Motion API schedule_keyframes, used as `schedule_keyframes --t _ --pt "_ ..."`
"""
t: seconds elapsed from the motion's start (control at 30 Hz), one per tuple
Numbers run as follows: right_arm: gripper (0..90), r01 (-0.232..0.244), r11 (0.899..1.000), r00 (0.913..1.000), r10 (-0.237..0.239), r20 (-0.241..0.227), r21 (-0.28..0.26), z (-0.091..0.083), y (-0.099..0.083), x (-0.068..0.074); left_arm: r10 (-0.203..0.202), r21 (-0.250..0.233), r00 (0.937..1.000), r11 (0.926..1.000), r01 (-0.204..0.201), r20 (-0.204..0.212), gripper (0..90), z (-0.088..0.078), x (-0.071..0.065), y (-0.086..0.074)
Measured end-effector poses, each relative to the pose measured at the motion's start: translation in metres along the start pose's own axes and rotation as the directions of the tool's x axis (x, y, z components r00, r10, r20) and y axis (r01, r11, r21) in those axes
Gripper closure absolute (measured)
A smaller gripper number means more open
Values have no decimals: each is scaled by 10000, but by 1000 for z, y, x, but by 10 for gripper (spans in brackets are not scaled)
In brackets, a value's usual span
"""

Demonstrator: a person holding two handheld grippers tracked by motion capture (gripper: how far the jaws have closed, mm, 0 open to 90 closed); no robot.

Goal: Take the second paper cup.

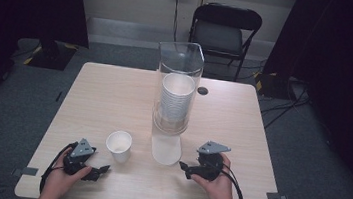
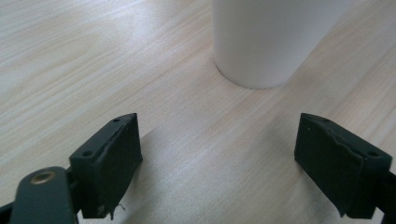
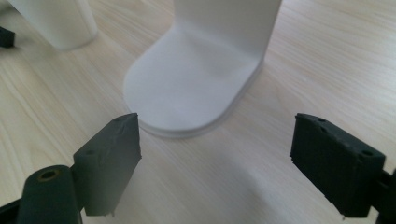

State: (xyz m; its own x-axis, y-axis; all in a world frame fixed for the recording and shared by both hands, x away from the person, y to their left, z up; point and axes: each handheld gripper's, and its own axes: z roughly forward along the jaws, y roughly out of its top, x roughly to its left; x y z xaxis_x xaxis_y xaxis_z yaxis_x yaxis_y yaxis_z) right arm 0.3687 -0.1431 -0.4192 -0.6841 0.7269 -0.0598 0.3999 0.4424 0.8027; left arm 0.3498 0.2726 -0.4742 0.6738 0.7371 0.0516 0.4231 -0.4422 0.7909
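High view, desk (image 1: 115,92): pale wood-grain top, squarish with rounded corners.
High view, dispenser (image 1: 178,87): clear plastic tube standing upright at the desk's middle, a stack of white cups nested inside; its flat white rounded foot juts toward 6 o'clock.
High view, paper cup (image 1: 119,146): white, tapered, upright and open-mouthed, at about 8 o'clock from the dispenser, apart from it.
High view, left tongs (image 1: 101,171): matte black, held low at 7 o'clock of the paper cup, near it, not touching.
High view, right tongs (image 1: 182,168): black, at 4 o'clock of the dispenser foot, tips aimed toward it.
Left gripper view: left tongs (image 2: 218,156) stand apart, nothing between the blocky black pads; the smooth white paper cup (image 2: 271,39) rises at 12 o'clock, clear of them.
Right gripper view: right tongs (image 3: 215,161) stand apart, empty; the dispenser's matte white foot (image 3: 187,88) lies at 12 o'clock, the paper cup (image 3: 53,21) at 10 o'clock.
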Motion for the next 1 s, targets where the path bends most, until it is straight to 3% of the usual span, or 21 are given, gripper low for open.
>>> schedule_keyframes --t 0.37,0.47,1.0 --pt "147 -155 9990 9988 136 -467 -410 4 20 5 -4 82 10000 10000 4 -27 136 0 0 0" --pt "154 -347 9964 9972 294 -694 -774 3 28 7 -38 7 10000 10000 38 -11 132 0 0 0" --pt "164 -410 9857 9956 266 -895 -1635 12 54 15 -55 75 10000 10000 55 -6 97 3 -1 2"
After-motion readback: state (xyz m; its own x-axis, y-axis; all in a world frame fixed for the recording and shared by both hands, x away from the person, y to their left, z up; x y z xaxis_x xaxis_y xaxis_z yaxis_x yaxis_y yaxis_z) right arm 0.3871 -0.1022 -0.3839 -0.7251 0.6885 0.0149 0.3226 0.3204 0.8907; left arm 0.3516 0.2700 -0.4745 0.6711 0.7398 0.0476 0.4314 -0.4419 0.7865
